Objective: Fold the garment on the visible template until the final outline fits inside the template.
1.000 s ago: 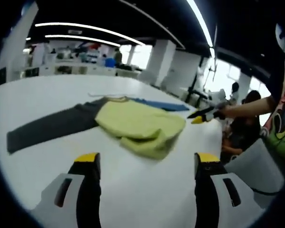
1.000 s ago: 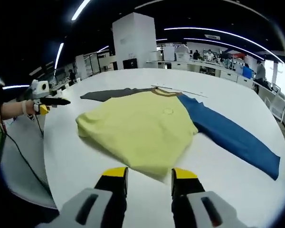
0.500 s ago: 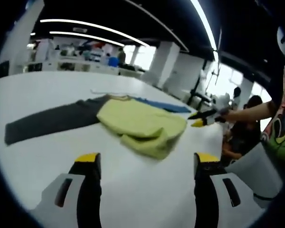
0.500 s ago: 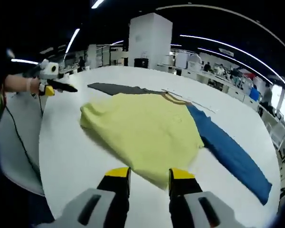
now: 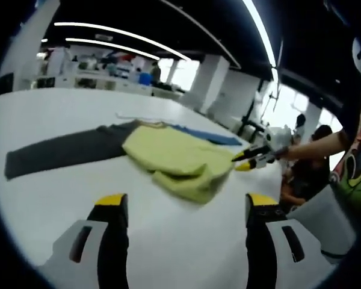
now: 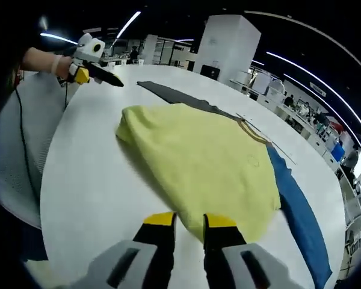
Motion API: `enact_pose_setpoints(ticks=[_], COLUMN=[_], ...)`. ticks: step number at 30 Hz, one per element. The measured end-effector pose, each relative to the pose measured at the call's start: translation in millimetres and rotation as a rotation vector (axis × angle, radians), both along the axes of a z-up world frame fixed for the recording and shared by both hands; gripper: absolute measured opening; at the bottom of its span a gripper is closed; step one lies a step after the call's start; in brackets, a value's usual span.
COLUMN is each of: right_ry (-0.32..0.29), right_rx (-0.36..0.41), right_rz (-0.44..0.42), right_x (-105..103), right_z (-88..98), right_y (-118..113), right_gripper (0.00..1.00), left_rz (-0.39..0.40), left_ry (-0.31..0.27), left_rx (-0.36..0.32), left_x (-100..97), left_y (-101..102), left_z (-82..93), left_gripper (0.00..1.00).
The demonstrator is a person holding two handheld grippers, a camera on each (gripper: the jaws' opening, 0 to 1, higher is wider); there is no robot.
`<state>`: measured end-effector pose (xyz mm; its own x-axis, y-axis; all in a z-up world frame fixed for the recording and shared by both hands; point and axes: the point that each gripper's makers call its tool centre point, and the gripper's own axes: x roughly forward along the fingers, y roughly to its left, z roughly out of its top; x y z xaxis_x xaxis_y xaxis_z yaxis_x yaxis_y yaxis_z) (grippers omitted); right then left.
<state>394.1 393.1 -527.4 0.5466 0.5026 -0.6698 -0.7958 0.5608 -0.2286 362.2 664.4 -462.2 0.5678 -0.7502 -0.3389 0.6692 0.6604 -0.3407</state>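
1. Garment (image 6: 204, 162): yellow body partly folded on the white table (image 5: 42, 198), grey sleeve (image 5: 60, 153) and blue sleeve (image 6: 301, 211) spread flat.
2. Your left tongs (image 5: 187, 208): jaws spread wide, garment well ahead of them.
3. Your right tongs (image 6: 188, 220): jaws nearly together, empty, tips at the garment's near edge.

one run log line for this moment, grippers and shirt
yellow shirt with grey and blue sleeves: partly folded on white table | right gripper: at hem, nearly closed, empty | left gripper: open, short of shirt
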Motion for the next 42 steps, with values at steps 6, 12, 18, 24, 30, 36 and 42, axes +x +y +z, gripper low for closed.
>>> enact_pose_setpoints(ticks=[6,12,18,24,30,36,42], right_ry=[-0.003,-0.005,-0.001,-0.036,-0.041,0.006,0.075], right_rx=[-0.024,-0.038,-0.006,-0.002,-0.002,-0.009,-0.060], right_rz=[0.020,0.029,0.024,0.053,0.091,0.153,0.202], right_x=[2.9,5.8,15.7,46.5,85.7,130.6,167.4], right_z=[-6.6,-5.6,22.6,64.5,94.7,105.4,83.1], right_y=[3.8,7.0,6.7,15.9,35.1,61.8,70.2], right_gripper=[0.05,0.00,0.00,0.00,0.00,0.00,0.00], left_rz=[0.010,0.014,0.015,0.006,0.005,0.007,0.020], left_ry=[0.009,0.007,0.011,0.018,0.014,0.011,0.022], left_rx=[-0.009,-0.014,-0.021,-0.027,-0.033,-0.038,-0.038], left_x=[-0.4,1.8,2.0,-0.2,1.4,3.8,5.1], left_y=[2.0,3.4,2.8,-1.4,-1.4,-0.9,2.5], left_z=[-1.7,-1.9,-4.2,-6.9,-4.9,-3.9,-7.5], left_gripper=[0.76,0.76,0.76,0.75,0.75,0.74,0.73])
